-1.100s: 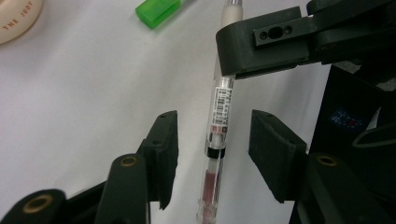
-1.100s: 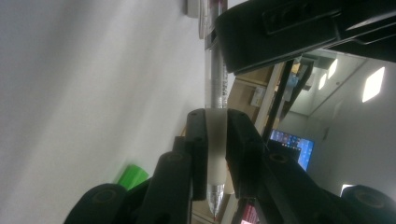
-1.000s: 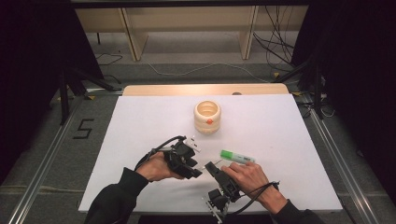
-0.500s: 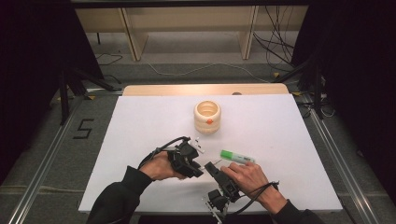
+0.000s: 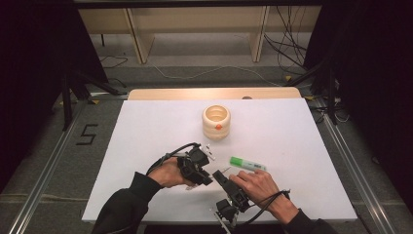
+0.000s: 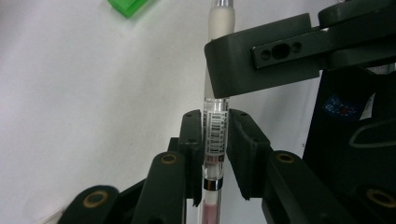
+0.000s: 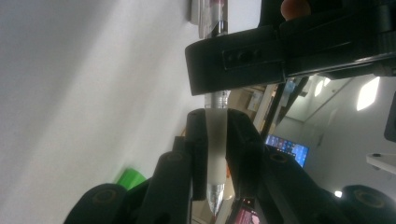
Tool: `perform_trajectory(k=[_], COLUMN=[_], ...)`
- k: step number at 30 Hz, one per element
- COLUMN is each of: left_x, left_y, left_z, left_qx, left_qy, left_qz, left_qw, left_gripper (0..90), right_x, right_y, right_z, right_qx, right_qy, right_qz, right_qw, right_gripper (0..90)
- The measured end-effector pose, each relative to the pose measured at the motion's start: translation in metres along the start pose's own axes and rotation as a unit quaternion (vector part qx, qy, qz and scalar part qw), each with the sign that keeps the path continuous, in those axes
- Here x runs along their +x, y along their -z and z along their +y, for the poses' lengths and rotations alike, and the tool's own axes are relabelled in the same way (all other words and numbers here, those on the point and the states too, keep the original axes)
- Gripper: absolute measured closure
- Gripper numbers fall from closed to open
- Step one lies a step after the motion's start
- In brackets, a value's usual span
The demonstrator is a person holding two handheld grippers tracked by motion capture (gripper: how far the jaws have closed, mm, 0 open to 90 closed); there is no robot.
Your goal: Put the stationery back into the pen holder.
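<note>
Though clamped at both ends, looks to be in one piece as yet: slim pen [image 6: 215, 135], held off the white sheet [image 5: 146, 126], on the near side of the cream pot [image 5: 216, 122] and well apart from it.

Left gripper [image 5: 197, 168]: jaws just now closing, pen between them, pads pressed on the clear barrel at its barcode label. Nearer to the pot than the other tool, a little to the pot's left as seen from above.

Right gripper [image 5: 225, 179]: pressed together on the frosted white grip section of the same pen [image 7: 216, 140], metal tip poking out behind the pads. Farther from the pot, almost straight toward the person from it.

Cannot tell from the high view how the pen lies between the two tools; too thin there. From both gripper views: barrel running straight from one pair of jaws to the other, the two grips close together.

Judged done: pen picked up, second grip taken. Judged left: the actual work on it, most likely pulling or twisting the halves apart, or pushing them home; hard to say which from these pictures. Nothing yet dropped into the pot, as far as its open mouth shows.

Also on the near side of the pot, to its right: green highlighter [image 5: 247, 164], lying flat, touched by neither tool.
</note>
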State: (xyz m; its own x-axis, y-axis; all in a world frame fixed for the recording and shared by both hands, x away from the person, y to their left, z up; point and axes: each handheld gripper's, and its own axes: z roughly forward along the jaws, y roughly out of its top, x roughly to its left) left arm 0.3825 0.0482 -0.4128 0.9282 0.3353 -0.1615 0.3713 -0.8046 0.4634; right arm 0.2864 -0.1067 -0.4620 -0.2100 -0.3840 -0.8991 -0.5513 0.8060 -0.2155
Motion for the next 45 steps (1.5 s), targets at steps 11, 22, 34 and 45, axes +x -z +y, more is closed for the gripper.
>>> perform_trajectory(k=[11,22,34,45], left_x=[0.001,0.008,0.019,0.028], left_y=[-0.003,0.005,0.017,0.027], left_z=[0.000,-0.005,-0.015,-0.020], left_qx=[0.012,-0.003,-0.038,-0.108], left_qy=[0.004,0.018,0.044,0.076], left_qz=[-0.011,-0.016,0.008,0.056], left_qw=[0.9999,0.9997,0.9982,0.9897], left_gripper=[78.6,79.2,79.2,79.1], right_x=[0.002,-0.004,-0.005,-0.004], right_y=[-0.001,0.008,0.010,0.010], right_z=[0.001,-0.007,-0.024,-0.033], right_qx=[-0.004,0.004,0.023,0.020], right_qy=[0.009,-0.047,-0.150,-0.237], right_qz=[0.004,-0.036,-0.037,-0.010], right_qw=[0.9999,0.9983,0.9877,0.9713], right_gripper=[80.0,46.9,40.4,40.0])
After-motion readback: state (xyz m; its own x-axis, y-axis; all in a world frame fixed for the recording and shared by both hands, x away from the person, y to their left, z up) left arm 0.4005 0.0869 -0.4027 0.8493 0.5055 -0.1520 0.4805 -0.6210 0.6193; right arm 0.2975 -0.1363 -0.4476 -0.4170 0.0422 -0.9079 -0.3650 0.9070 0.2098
